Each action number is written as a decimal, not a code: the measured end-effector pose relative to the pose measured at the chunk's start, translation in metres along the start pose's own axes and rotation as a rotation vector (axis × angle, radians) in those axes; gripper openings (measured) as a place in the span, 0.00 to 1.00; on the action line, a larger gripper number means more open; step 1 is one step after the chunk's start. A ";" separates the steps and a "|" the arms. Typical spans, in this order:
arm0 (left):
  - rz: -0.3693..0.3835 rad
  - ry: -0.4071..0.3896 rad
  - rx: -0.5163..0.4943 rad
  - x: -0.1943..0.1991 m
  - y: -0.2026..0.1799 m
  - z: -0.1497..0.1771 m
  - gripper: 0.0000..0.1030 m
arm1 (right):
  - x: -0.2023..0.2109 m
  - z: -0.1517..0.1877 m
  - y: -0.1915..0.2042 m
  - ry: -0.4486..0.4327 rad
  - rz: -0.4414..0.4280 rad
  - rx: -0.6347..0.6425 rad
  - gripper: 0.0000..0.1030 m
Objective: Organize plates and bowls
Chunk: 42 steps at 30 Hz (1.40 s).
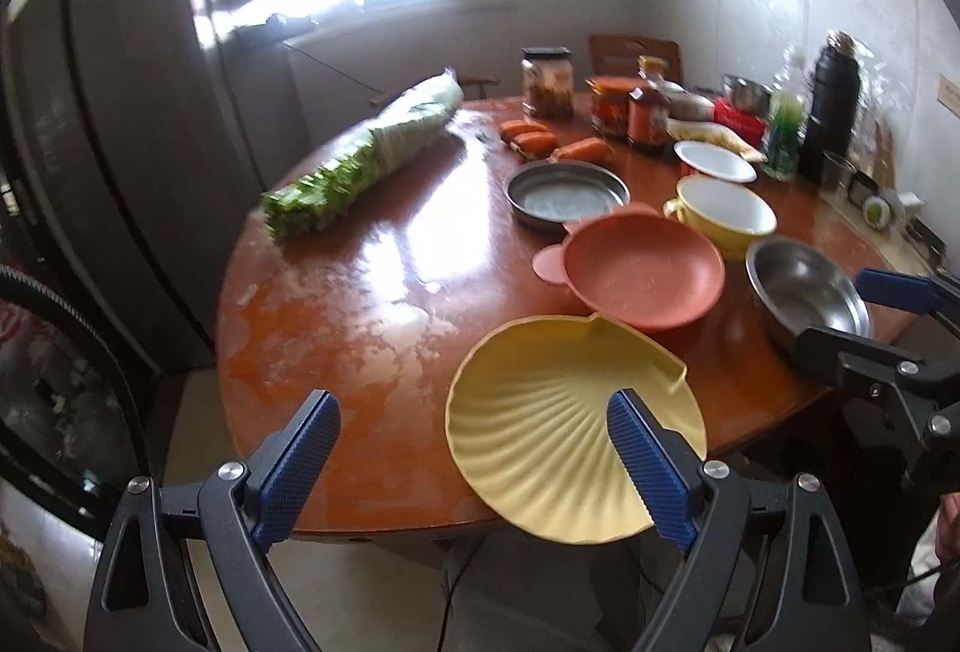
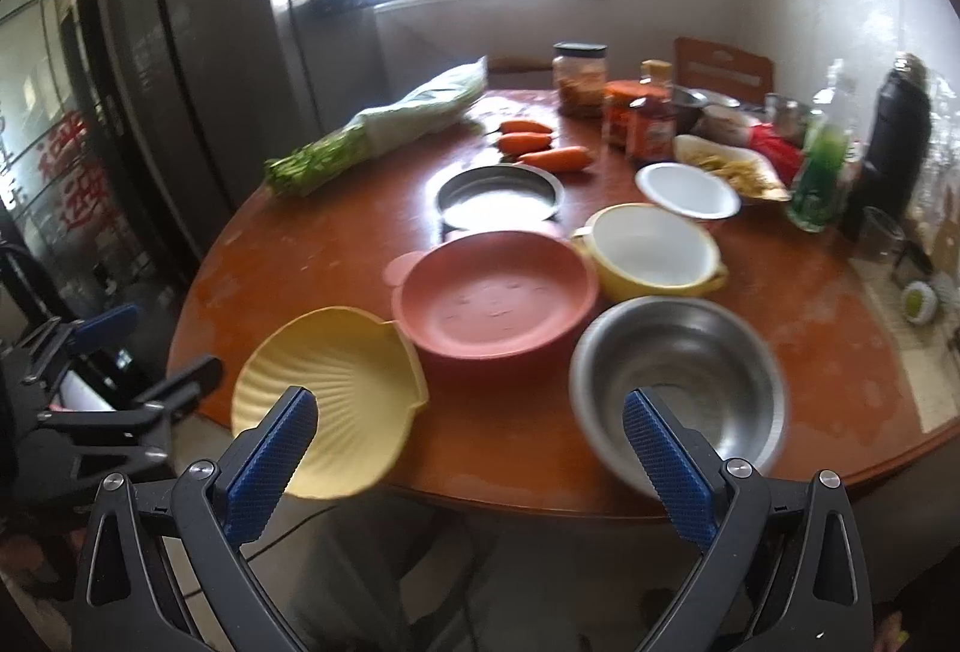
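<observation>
Sunlit from a window, a round wooden desk carries dishes clustered around a pink bowl: a yellow shell-shaped plate overhanging the near edge beside it, a steel bowl on the other side, a yellow two-handled bowl and a metal pan behind. Both the left gripper and right gripper hover at the near edge, jaws apart, empty.

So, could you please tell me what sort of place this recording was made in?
Most likely a home kitchen or dining corner: a round wooden table holds carrots, bundled greens and sauce jars, with a dark refrigerator and a window behind.
</observation>
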<state>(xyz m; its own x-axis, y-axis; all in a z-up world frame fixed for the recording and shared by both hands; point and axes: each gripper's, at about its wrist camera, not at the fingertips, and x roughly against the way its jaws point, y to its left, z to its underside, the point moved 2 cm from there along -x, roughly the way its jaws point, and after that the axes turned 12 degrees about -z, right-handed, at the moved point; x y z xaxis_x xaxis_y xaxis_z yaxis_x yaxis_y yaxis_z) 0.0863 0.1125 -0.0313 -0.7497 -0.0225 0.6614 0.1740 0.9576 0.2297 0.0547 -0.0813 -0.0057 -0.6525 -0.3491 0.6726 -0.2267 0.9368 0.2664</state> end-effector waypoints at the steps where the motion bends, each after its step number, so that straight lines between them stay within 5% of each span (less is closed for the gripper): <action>1: 0.040 0.006 -0.011 -0.005 0.002 0.001 0.88 | -0.005 0.000 0.003 0.011 -0.011 -0.002 0.99; 12: 0.184 0.052 -0.091 -0.052 0.015 0.001 0.87 | -0.051 0.008 0.024 0.117 -0.048 -0.010 0.94; 17: 0.308 0.044 -0.172 -0.063 0.010 -0.003 0.87 | -0.060 0.014 0.020 0.143 -0.056 -0.046 0.93; 25: 0.347 0.083 -0.278 -0.089 -0.014 -0.013 0.87 | -0.076 0.020 0.019 0.187 -0.064 -0.073 0.76; 33: 0.442 0.162 -0.262 -0.106 -0.021 -0.016 0.71 | -0.087 0.022 0.015 0.213 -0.078 -0.091 0.65; 37: 0.430 0.217 -0.259 -0.118 -0.023 -0.015 0.60 | -0.091 0.022 0.012 0.222 -0.102 -0.116 0.58; 42: 0.394 0.242 -0.264 -0.126 -0.022 -0.011 0.59 | -0.099 0.023 0.010 0.245 -0.110 -0.126 0.49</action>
<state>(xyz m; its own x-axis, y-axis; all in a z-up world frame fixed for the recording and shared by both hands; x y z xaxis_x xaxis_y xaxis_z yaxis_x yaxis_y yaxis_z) 0.1837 0.0914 -0.1120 -0.4316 0.2290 0.8725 0.5907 0.8027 0.0815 0.0999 -0.0373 -0.0856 -0.4313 -0.4572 0.7778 -0.1842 0.8886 0.4202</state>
